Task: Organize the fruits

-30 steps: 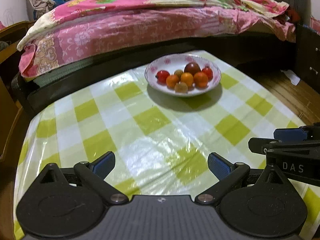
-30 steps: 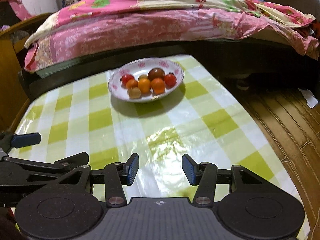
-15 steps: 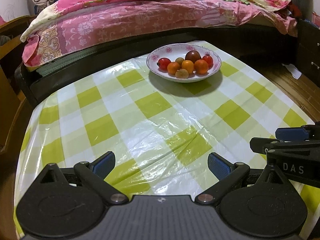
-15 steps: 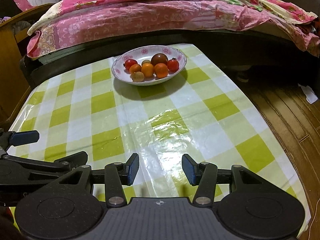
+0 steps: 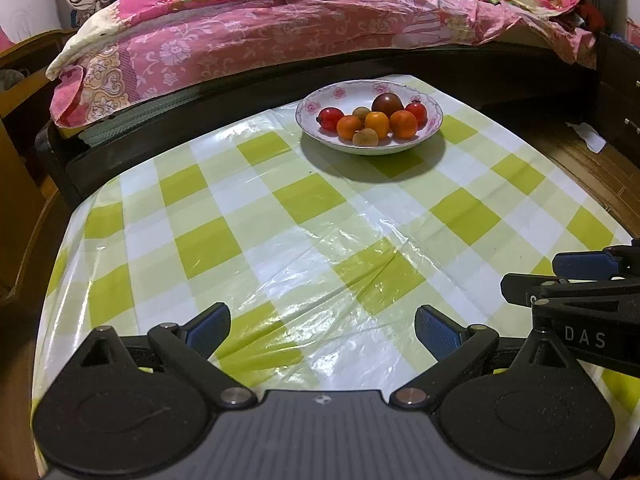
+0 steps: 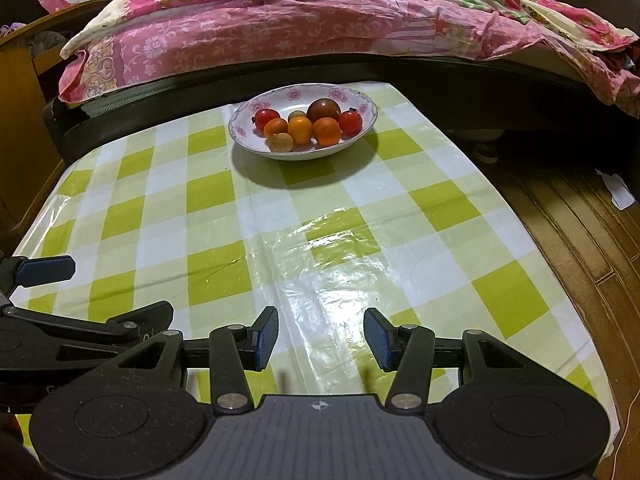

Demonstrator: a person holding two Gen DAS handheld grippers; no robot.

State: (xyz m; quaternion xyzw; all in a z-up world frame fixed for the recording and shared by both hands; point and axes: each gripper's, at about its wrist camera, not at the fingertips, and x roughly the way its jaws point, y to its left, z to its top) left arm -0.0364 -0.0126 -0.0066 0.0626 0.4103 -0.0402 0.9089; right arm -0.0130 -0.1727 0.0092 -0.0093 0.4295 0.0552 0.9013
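Observation:
A white bowl with a pink flower rim (image 5: 308,106) (image 6: 240,120) stands at the far end of the table. It holds several small fruits: red tomatoes (image 5: 330,117), orange ones (image 5: 377,123), a dark round one (image 5: 387,103) and pale brown ones (image 5: 365,137). My left gripper (image 5: 322,332) hovers open over the near part of the cloth with nothing between its fingers. My right gripper (image 6: 322,338) is also open and holds nothing, its blue pads (image 6: 266,338) closer together. Each gripper shows at the edge of the other's view, the right gripper (image 5: 580,280) and the left gripper (image 6: 44,270).
The table carries a glossy green and white checked cloth (image 5: 304,200). Right behind it runs a dark bed frame with pink floral bedding (image 5: 280,28). Wooden floor (image 6: 580,240) lies past the right table edge, and wooden furniture (image 5: 16,128) stands at the left.
The bowl sits a little higher and smaller in both views, as both grippers drew back slightly. Neither gripper's jaws have changed width.

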